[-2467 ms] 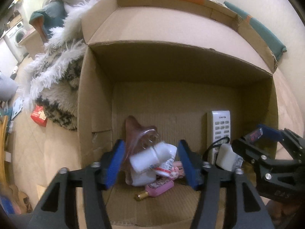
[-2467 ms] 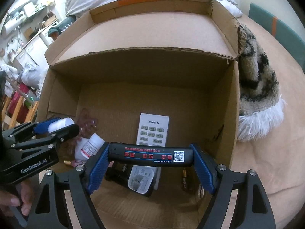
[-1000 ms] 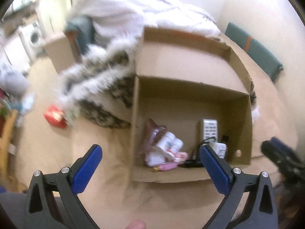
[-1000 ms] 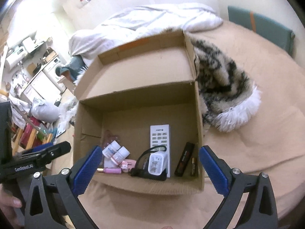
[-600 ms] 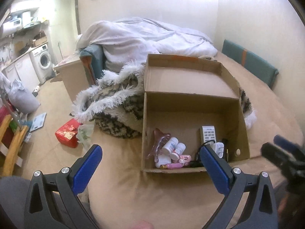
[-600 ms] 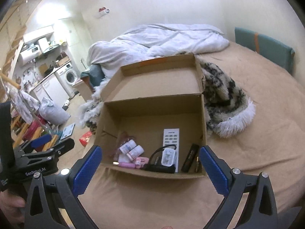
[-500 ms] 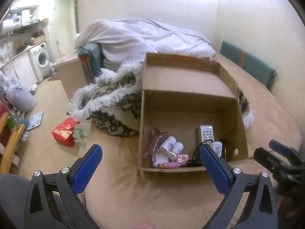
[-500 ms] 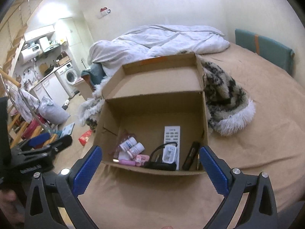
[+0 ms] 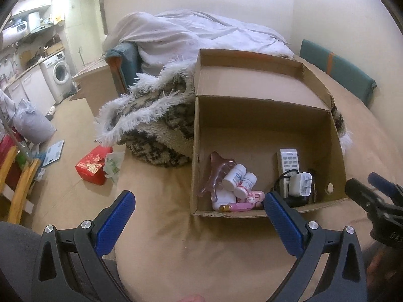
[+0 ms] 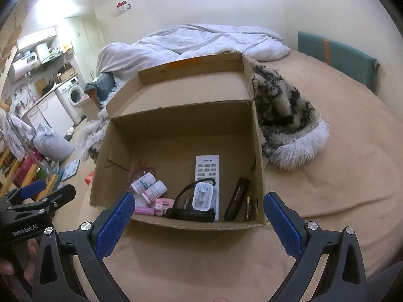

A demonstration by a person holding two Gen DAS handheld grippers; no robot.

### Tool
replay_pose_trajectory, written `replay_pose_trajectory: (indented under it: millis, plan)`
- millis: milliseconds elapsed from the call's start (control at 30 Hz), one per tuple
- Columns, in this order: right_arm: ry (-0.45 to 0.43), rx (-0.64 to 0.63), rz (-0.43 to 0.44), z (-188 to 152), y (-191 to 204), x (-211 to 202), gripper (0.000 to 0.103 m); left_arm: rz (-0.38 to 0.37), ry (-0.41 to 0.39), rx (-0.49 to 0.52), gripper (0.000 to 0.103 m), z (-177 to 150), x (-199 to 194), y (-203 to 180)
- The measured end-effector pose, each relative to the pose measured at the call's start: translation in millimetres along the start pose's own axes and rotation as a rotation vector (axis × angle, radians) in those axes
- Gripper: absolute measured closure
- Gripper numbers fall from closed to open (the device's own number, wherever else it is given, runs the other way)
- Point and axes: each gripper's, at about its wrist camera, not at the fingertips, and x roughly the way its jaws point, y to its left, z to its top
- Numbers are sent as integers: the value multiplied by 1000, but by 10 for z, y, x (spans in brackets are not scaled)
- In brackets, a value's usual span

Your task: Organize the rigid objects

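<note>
— Two grippers, jaws spread and empty: where are the goods?
— Inside the cardboard box [image 10: 259,176], ahead of both; right gripper [image 10: 199,222] faces the upright-lying remote [image 10: 207,173], left gripper [image 9: 199,216] the pill bottles [image 9: 238,176].

The walls [image 10: 201,5] are pale cream, with a bright light high on the left. A big bed [image 10: 340,176] has a tan sheet and a rumpled white blanket [image 10: 201,40] at its far edge. A washing machine [image 9: 61,71] stands by the white cupboards [image 10: 54,112] across the tan floor [image 9: 63,188]. A wooden chair [image 9: 21,178] is near.
</note>
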Motion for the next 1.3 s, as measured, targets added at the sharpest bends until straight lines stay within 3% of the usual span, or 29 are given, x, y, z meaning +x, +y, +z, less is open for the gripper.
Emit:
replay_pose_trajectory:
  millis: [1300]
  plan:
    - [14,12,3,-9,-24,13,0,-8,6,2,1,1,3,-6]
